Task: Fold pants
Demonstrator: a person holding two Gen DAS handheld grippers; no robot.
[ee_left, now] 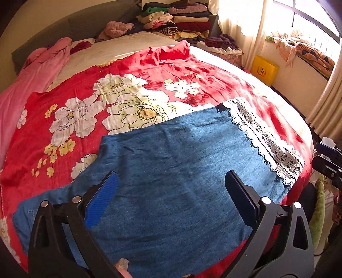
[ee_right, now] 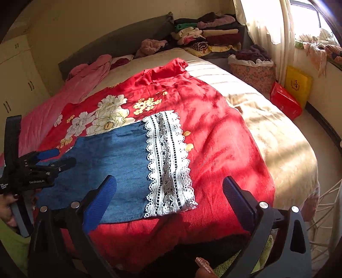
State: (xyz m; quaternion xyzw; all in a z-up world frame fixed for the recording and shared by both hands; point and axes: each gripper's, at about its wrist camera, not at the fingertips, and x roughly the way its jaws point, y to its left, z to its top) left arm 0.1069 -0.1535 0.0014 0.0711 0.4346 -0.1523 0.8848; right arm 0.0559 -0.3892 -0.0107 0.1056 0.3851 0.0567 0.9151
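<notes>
Blue denim pants (ee_left: pixel 175 171) with a white lace hem (ee_left: pixel 265 139) lie flat and folded on a red floral bedspread (ee_left: pixel 89 111). My left gripper (ee_left: pixel 171 186) hovers over the denim near the waist end. It is open, with only cloth showing in the wide gap between its blue and black pads. In the right wrist view the pants (ee_right: pixel 115 154) lie left of centre, with the lace hem (ee_right: pixel 168 162) directly ahead. My right gripper (ee_right: pixel 168 181) is wide open above the lace end and the pads touch nothing. The left gripper (ee_right: pixel 66 157) shows at the left, held by a hand.
Stacks of folded clothes (ee_left: pixel 181 19) sit at the head of the bed. A pink garment (ee_left: pixel 32 81) lies along the left side. A laundry basket (ee_right: pixel 252 72), a red box (ee_right: pixel 286 102) and a yellow box (ee_right: pixel 298 85) stand on the floor by the curtained window. A white wire rack (ee_right: pixel 327 205) is at the right.
</notes>
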